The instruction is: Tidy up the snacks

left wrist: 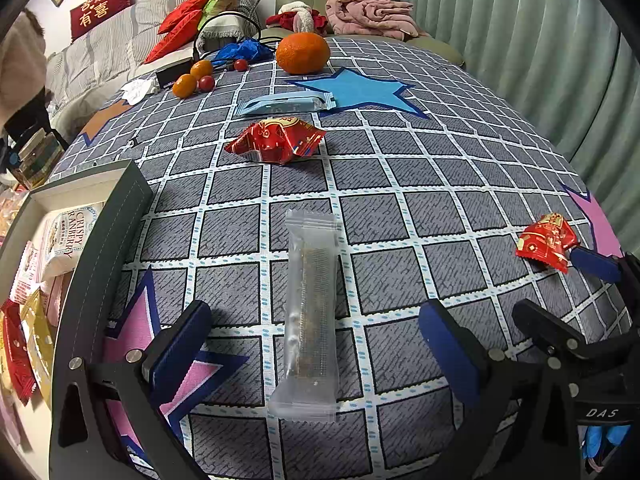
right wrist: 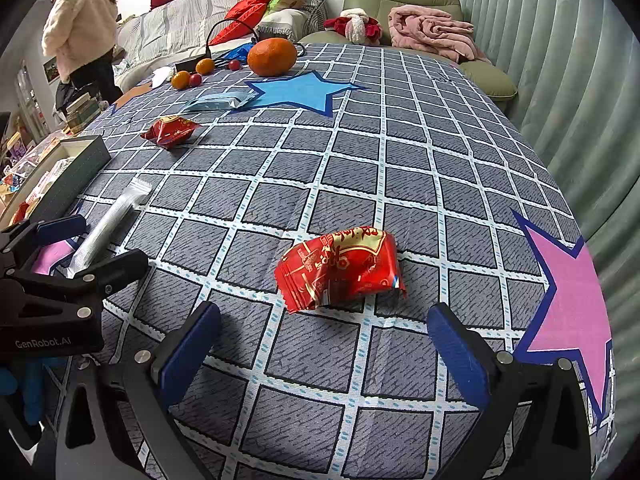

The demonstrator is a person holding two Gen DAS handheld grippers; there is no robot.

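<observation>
Both tongs stand wide open over a tabletop covered in a grey checked cloth with stars. In the left wrist view, the left tongs straddle a clear-wrapped snack bar, which lies flat and lengthwise between the blue finger pads, touching neither. At 9 o'clock from it sits a dark-walled snack box already holding several packets, one marked as crispy cranberry. At 12 o'clock, farther up the cloth, lies a red snack packet, then a pale blue wrapped bar at the edge of a blue star, and beyond that a large orange with smaller fruits at its 9 o'clock. In the right wrist view, the right tongs face a second, crumpled red packet lying just ahead of the pads, not touched by them. A person in a cream jacket stands at 11 o'clock, well apart.
</observation>
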